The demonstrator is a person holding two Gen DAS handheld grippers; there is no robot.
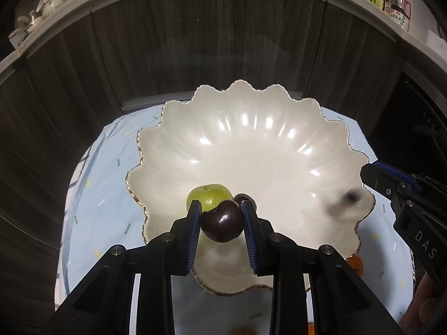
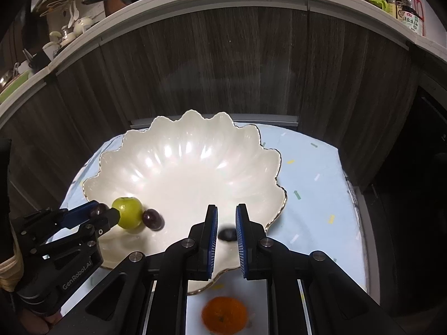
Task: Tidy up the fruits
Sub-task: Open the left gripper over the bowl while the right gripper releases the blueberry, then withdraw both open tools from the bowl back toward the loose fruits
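Sitting on the pale blue patterned tabletop (image 2: pixel 313 173) is a big pearly white scalloped bowl with a gold rim (image 1: pixel 251 145), already holding a shiny green grape (image 1: pixel 208 195) and a dark one (image 2: pixel 153 219). An orange mandarin (image 2: pixel 225 314) waits outside. Left gripper (image 1: pixel 222 217) jaws are clamped on a glossy dark cherry (image 1: pixel 222 222) over the bowl's near side; right gripper (image 2: pixel 226 229) jaws are parted, a blurry dark fruit (image 2: pixel 226 234) dropping between them. Round fruit could roll out if let go near the rim
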